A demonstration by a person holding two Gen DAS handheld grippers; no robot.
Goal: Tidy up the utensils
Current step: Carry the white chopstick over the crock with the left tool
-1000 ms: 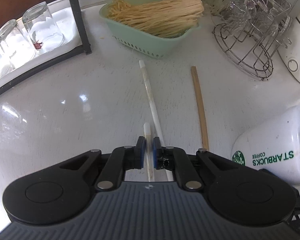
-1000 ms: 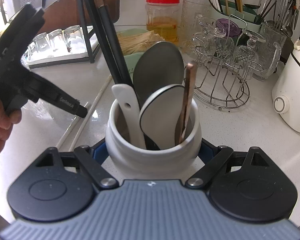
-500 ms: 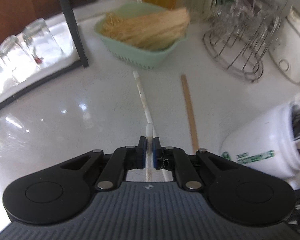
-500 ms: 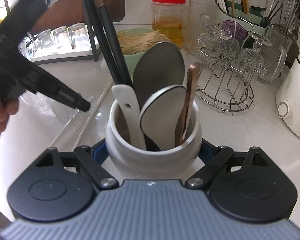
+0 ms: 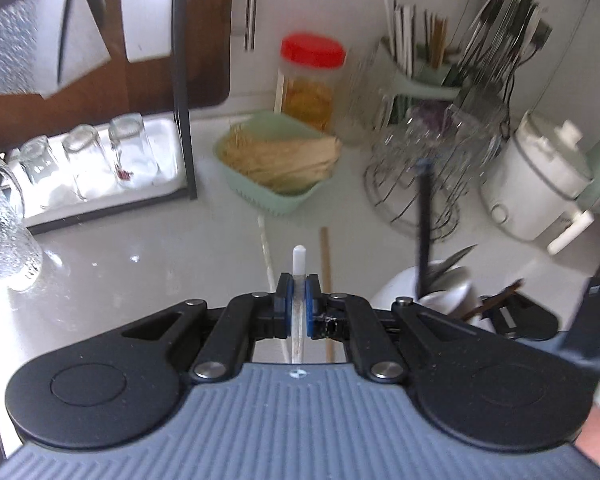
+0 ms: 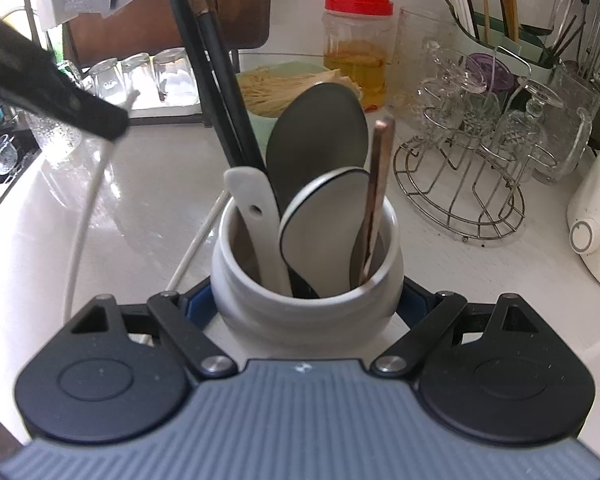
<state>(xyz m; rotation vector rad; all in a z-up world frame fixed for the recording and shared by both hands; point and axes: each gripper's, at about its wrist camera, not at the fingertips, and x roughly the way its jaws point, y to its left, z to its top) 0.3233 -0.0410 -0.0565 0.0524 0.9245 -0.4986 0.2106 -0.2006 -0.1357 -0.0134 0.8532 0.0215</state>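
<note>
My left gripper (image 5: pixel 298 296) is shut on a white chopstick (image 5: pixel 299 258), held off the counter with its tip poking out past the pads. A second white chopstick (image 5: pixel 265 246) and a wooden chopstick (image 5: pixel 326 256) lie on the counter below. In the right wrist view my right gripper (image 6: pixel 306 300) is shut on a white ceramic jar (image 6: pixel 306 316), which stands upright. The jar holds black chopsticks (image 6: pixel 214 64), a white spoon handle (image 6: pixel 256 220), a dark spoon (image 6: pixel 320 132), a grey spoon (image 6: pixel 324 216) and a copper handle (image 6: pixel 376 176). The left gripper (image 6: pixel 112 126) shows at upper left, the held chopstick (image 6: pixel 82 220) hanging from it.
At the back stand a green basket of sticks (image 5: pixel 280 204), a red-lidded jar (image 5: pixel 312 80), a wire rack of glasses (image 5: pixel 420 184) and a white cooker (image 5: pixel 532 184). A black shelf post (image 5: pixel 184 100) and a tray of upturned glasses (image 5: pixel 100 160) are at left.
The left gripper has risen with the white chopstick, lifting it off the counter, and its view has tilted up toward the back wall. The right gripper and the jar have stayed put.
</note>
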